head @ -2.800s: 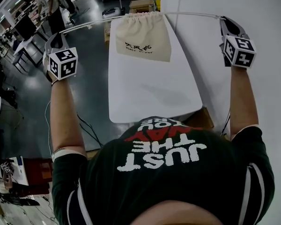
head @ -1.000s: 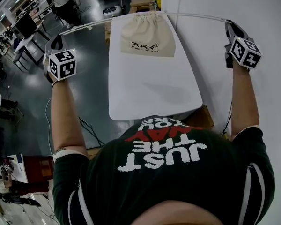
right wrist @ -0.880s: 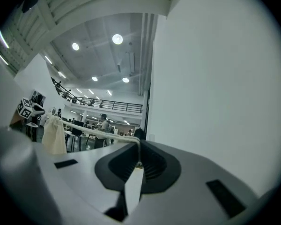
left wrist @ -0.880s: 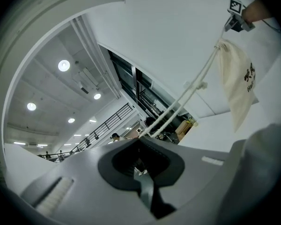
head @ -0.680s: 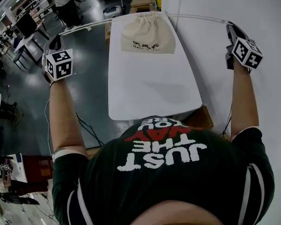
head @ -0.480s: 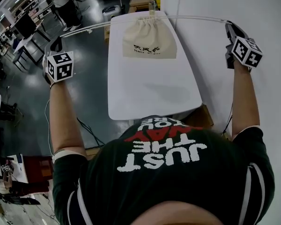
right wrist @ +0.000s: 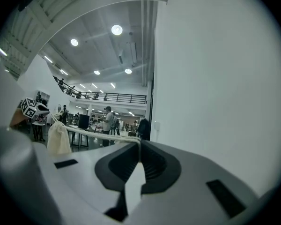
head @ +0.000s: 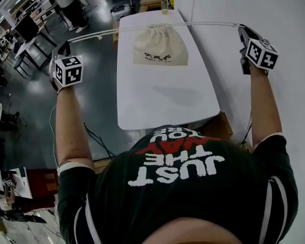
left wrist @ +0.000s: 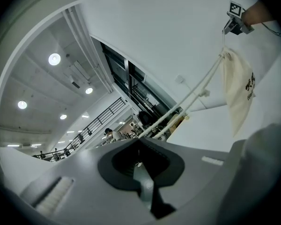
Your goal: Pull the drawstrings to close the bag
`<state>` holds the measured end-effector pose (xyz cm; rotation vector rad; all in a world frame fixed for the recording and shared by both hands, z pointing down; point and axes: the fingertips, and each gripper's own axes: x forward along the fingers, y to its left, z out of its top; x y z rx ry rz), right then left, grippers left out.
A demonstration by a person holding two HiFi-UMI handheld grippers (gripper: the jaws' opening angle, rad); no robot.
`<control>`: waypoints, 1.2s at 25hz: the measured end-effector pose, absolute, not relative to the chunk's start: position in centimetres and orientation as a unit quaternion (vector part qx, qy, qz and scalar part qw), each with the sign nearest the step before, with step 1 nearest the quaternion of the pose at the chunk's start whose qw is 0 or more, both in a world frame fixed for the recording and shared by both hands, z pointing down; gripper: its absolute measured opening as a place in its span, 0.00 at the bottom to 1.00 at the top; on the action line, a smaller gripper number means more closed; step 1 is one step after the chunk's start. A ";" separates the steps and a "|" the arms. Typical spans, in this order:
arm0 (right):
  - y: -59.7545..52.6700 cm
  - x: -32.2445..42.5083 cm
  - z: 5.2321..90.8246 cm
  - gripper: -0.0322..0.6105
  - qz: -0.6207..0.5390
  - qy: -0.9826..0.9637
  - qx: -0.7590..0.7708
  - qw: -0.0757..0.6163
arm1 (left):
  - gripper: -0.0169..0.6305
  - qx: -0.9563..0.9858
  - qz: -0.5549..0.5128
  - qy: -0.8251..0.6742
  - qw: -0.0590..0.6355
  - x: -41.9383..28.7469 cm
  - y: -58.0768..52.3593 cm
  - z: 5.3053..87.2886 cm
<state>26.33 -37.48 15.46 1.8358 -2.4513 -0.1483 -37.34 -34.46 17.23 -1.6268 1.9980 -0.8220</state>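
A cream drawstring bag (head: 160, 46) with dark print hangs over the far end of the white table (head: 162, 100), its mouth bunched tight. White drawstrings (head: 99, 33) run taut from it to both sides. My left gripper (head: 65, 48) is shut on the left cord ends and my right gripper (head: 243, 30) on the right ones (head: 213, 23). In the left gripper view the cords (left wrist: 187, 102) lead from my left gripper (left wrist: 139, 144) to the bag (left wrist: 239, 90). In the right gripper view the cord (right wrist: 98, 138) runs from my right gripper (right wrist: 139, 142) to the bag (right wrist: 58, 138).
A white wall (head: 274, 116) rises right of the table. The dark floor at left holds desks and people (head: 66, 4). A cardboard box (head: 153, 3) sits beyond the table's far end, another (head: 219, 128) under its near right corner.
Both grippers have sunk a little with the cords still taut. The bag has come lower and nearer over the table, and its mouth is gathered narrower than before.
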 end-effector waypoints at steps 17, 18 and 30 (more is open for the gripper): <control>-43.6 27.4 23.5 0.07 -0.006 -0.791 0.605 0.093 | 0.05 -0.613 -0.339 0.694 0.166 -34.9 -41.7 25.0; -43.7 27.4 23.6 0.07 -0.003 -0.790 0.606 0.095 | 0.05 -0.614 -0.340 0.693 0.165 -35.0 -41.8 25.2; -43.3 27.4 36.5 0.07 0.078 -0.797 0.580 0.151 | 0.05 -0.641 -0.381 0.662 0.079 -33.4 -40.3 39.9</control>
